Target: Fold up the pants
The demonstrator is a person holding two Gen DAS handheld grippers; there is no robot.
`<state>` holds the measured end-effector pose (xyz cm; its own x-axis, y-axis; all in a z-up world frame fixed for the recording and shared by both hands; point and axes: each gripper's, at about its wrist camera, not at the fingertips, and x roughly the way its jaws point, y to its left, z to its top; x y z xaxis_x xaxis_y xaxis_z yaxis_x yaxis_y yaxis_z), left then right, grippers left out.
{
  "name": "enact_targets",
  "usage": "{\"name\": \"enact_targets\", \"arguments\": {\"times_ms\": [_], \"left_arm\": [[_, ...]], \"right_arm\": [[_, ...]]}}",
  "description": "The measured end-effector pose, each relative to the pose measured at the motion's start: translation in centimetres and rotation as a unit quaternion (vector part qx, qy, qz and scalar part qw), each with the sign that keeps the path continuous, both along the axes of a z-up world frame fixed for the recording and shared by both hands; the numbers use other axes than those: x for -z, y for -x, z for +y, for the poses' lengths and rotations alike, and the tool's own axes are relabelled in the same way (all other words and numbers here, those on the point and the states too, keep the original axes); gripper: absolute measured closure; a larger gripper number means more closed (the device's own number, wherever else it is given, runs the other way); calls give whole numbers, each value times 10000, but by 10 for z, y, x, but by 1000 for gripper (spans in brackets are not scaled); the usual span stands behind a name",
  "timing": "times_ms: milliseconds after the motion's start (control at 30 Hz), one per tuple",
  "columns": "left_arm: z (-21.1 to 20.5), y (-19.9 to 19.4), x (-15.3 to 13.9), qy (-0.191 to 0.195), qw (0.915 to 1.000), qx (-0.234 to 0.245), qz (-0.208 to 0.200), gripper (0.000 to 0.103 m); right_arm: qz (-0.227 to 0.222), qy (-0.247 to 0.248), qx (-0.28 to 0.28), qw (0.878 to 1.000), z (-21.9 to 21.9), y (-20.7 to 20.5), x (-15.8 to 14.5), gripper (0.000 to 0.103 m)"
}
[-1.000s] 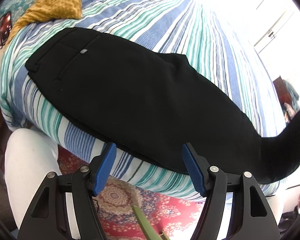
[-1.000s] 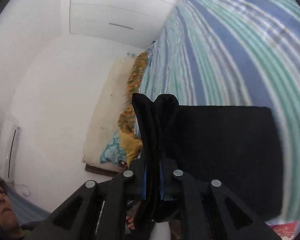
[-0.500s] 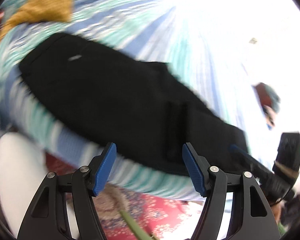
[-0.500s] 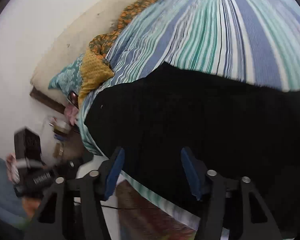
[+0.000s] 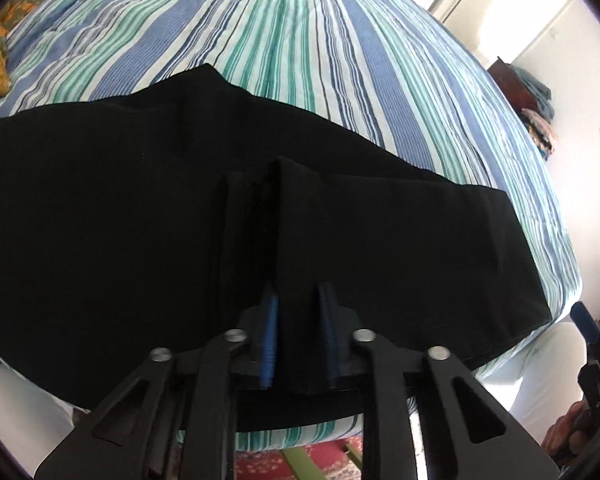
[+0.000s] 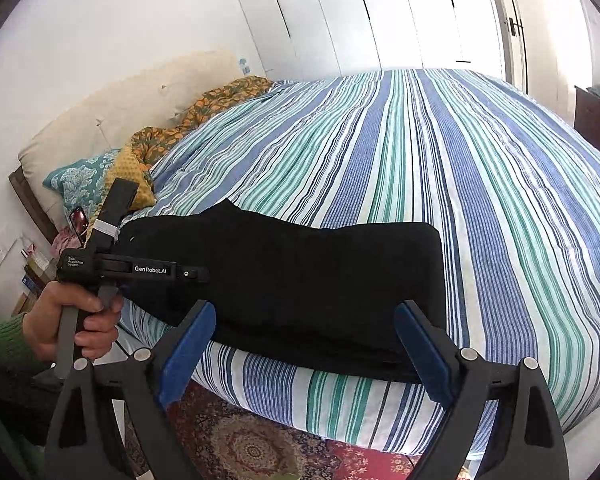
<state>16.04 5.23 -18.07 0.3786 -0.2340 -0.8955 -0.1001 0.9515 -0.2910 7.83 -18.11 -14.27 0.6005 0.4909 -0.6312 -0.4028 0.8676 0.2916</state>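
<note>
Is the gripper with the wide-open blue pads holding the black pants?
No, the right gripper has its jaws opening with nothing between them, and the folded black cloth pants lie beyond on the striped blue-green bed cover.

A bed (image 6: 440, 152) fills most of the right wrist frame, covered by a bedspread (image 5: 284, 52) striped in blue, teal and white. Black pants (image 6: 300, 280), folded over, lie along its near edge at lower centre. At upper left, by a cream headboard (image 6: 112, 116), rest an orange floral blanket (image 6: 204, 112), a mustard pillow (image 6: 134, 176) and a teal patterned pillow (image 6: 80, 184). A red patterned rug (image 6: 252, 444) shows on the floor below.
</note>
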Motion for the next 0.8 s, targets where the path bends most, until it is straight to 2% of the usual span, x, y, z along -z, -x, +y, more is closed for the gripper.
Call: {"name": "enact_targets", "arguments": {"times_ms": [67, 133, 233, 367, 433, 500, 600, 633, 733, 800], "left_arm": [[4, 1, -1, 69, 9999, -104, -37, 96], [5, 8, -13, -119, 9997, -120, -183, 97], [20, 19, -30, -165, 9987, -273, -409, 99], [24, 19, -14, -316, 9991, -237, -162, 99], [19, 20, -7, -415, 9989, -194, -124, 99], [17, 23, -3, -481, 9985, -213, -143, 99], [13, 24, -2, -401, 9987, -261, -164, 98], [13, 24, -2, -426, 9986, -250, -168, 98], [14, 29, 0, -494, 9984, -206, -186, 98], [14, 26, 2, -507, 9983, -208, -182, 98]], "right_arm": [[83, -9, -86, 9999, 2, -4, 5, 12], [113, 10, -152, 9998, 5, -6, 7, 12], [90, -56, -129, 9999, 3, -5, 3, 12], [225, -462, 126, 9986, -13, -19, 4, 12], [376, -577, 12, 9976, -12, -37, 7, 12], [841, -772, -290, 9930, -8, -58, 22, 12], [2093, -761, -317, 9744, -7, -81, 79, 13], [2087, -847, -287, 9739, -10, -81, 83, 14], [1908, -869, -371, 9771, -11, -92, 56, 15], [1606, -1018, -321, 9812, -16, -107, 35, 14]]}}
